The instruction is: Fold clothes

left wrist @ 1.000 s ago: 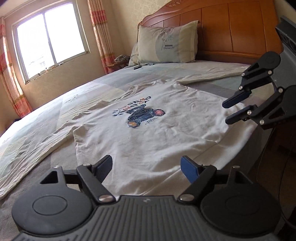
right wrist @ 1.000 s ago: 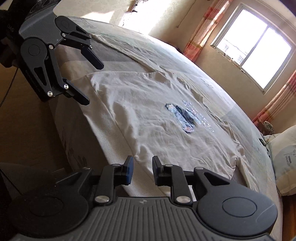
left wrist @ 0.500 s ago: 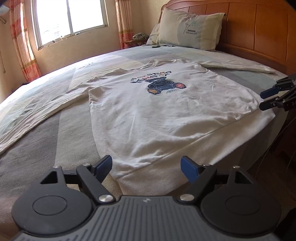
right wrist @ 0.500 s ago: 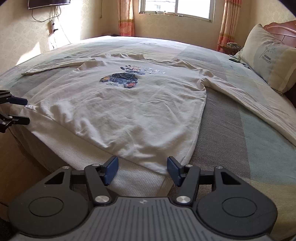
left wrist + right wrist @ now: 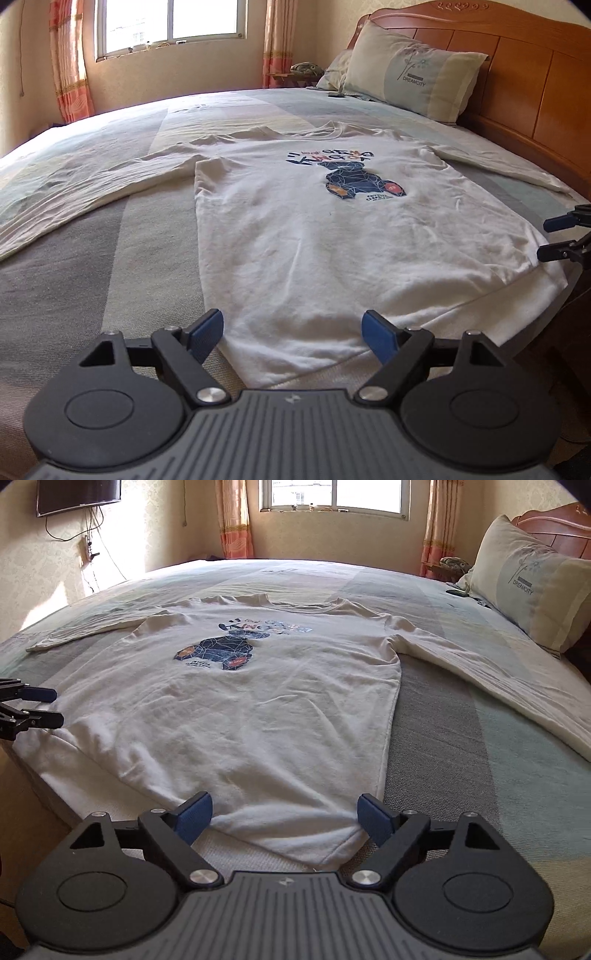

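A white long-sleeved cotton sweatshirt (image 5: 332,236) lies flat on the bed (image 5: 92,258). The left tool (image 5: 293,332) gapes empty; the right tool (image 5: 284,814) is opening, empty. Either could pinch just one hem layer, skewing the fold.

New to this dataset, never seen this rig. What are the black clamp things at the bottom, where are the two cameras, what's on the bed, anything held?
No robot here: a person carries a hand-held gripper in each hand, with a fisheye camera on each looking along its two fingers. The left wrist view shows the left hand-held gripper, jaws wide apart. The right wrist view shows the right hand-held gripper, jaws opening. Each sits at a bottom corner of a white long-sleeved shirt, spread flat, print up, on the bed. A pillow leans at the headboard. Nothing is held.
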{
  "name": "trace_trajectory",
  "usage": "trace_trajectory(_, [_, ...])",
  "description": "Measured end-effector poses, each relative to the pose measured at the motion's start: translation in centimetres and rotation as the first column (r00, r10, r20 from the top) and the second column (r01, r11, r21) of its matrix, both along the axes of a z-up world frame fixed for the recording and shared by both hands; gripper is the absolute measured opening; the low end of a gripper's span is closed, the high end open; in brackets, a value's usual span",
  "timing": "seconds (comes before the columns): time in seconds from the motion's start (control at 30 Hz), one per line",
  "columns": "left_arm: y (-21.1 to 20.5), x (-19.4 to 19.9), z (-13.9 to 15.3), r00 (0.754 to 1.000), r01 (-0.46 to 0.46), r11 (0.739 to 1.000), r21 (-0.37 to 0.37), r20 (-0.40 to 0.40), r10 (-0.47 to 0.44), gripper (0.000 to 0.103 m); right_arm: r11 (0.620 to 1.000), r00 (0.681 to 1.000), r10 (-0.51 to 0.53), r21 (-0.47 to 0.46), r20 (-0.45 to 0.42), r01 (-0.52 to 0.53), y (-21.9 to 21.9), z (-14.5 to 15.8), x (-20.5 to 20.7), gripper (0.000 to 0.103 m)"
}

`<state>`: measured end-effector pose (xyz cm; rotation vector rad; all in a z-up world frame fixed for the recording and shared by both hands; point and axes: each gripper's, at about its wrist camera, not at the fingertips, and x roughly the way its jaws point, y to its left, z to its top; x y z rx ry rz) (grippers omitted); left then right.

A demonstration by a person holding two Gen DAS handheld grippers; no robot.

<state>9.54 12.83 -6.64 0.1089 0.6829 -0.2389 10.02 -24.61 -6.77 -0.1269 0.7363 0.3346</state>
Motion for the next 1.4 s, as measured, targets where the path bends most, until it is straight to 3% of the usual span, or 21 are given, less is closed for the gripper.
trace_trajectory(0.1, [-0.5, 2.4, 2.1, 0.999, 0.02, 0.997, 0.07, 0.034, -0.022, 0.085, 0.999, 0.999, -0.023, -0.032, 0.023, 0.024, -0.5, 1.3, 1.1, 0.1])
trace_trajectory(0.23, [-1.3, 8.5, 3.6, 0.997, 0.076, 0.997, -0.01, -0.008, -0.076, 0.086, 0.998, 0.997, 0.02, 0.064, 0.071, -0.024, 0.5, 3.9, 4.7, 0.103])
trace_trajectory(0.33, [-2.8, 12.8, 2.9, 0.988, 0.129, 0.991, -0.024, -0.078, -0.13, 0.086, 0.992, 0.995, 0.088, 0.085, 0.052, -0.092, 2.7, 4.1, 8.4, 0.103])
trace_trajectory(0.43, [-3.8, 15.3, 1.0, 0.976, 0.171, 0.985, 0.018, -0.141, -0.166, 0.086, 0.981, 0.983, 0.183, 0.057, 0.013, -0.183, 5.6, 3.3, 11.5, 0.103])
trace_trajectory(0.5, [-3.6, 15.7, -0.4, 0.964, 0.206, 0.978, 0.03, -0.179, -0.198, 0.086, 0.969, 0.97, 0.244, 0.031, -0.014, -0.243, 6.9, 2.5, 12.8, 0.103])
trace_trajectory(0.57, [-2.9, 15.0, -0.8, 0.954, 0.268, 0.963, 0.034, -0.151, -0.26, 0.088, 0.956, 0.955, 0.294, -0.004, -0.041, -0.294, 7.7, 1.6, 13.5, 0.103])
trace_trajectory(0.67, [-1.6, 14.4, -0.4, 0.943, 0.289, 0.956, 0.057, -0.188, -0.274, 0.091, 0.932, 0.934, 0.339, -0.097, -0.11, -0.349, 7.4, -0.4, 14.0, 0.103])
trace_trajectory(0.8, [-0.7, 14.8, 0.8, 0.938, 0.259, 0.963, 0.068, -0.254, -0.235, 0.091, 0.924, 0.919, 0.363, -0.072, -0.153, -0.376, 4.9, -0.1, 13.5, 0.103])
trace_trajectory(0.87, [-1.4, 15.1, 1.8, 0.942, 0.272, 0.959, 0.077, -0.226, -0.249, 0.091, 0.931, 0.919, 0.343, -0.063, -0.193, -0.36, 4.8, 0.6, 13.9, 0.103])
trace_trajectory(0.97, [-3.5, 16.2, 2.6, 0.923, 0.35, 0.936, 0.04, -0.185, -0.338, 0.091, 0.915, 0.901, 0.402, 0.033, -0.161, -0.402, 6.2, 2.2, 14.4, 0.103])
trace_trajectory(1.1, [-6.3, 17.9, 2.0, 0.89, 0.435, 0.899, 0.049, -0.174, -0.422, 0.091, 0.87, 0.868, 0.49, -0.022, -0.084, -0.493, 10.8, 2.1, 15.4, 0.103])
trace_trajectory(1.17, [-6.6, 18.1, 0.7, 0.882, 0.442, 0.894, 0.074, -0.214, -0.419, 0.091, 0.846, 0.848, 0.526, -0.059, -0.072, -0.53, 12.7, 1.4, 15.9, 0.103])
trace_trajectory(1.23, [-5.7, 17.9, -0.4, 0.884, 0.429, 0.899, 0.087, -0.243, -0.399, 0.092, 0.83, 0.836, 0.539, -0.107, -0.096, -0.548, 13.2, 0.1, 16.0, 0.103])
trace_trajectory(1.3, [-4.2, 17.5, -0.3, 0.892, 0.405, 0.913, 0.05, -0.24, -0.383, 0.092, 0.845, 0.846, 0.521, -0.07, -0.114, -0.53, 11.6, 0.1, 16.0, 0.103])
trace_trajectory(1.4, [-3.6, 17.4, 0.4, 0.908, 0.358, 0.931, 0.066, -0.26, -0.33, 0.091, 0.86, 0.858, 0.493, -0.067, -0.143, -0.505, 9.3, 0.3, 15.7, 0.103])
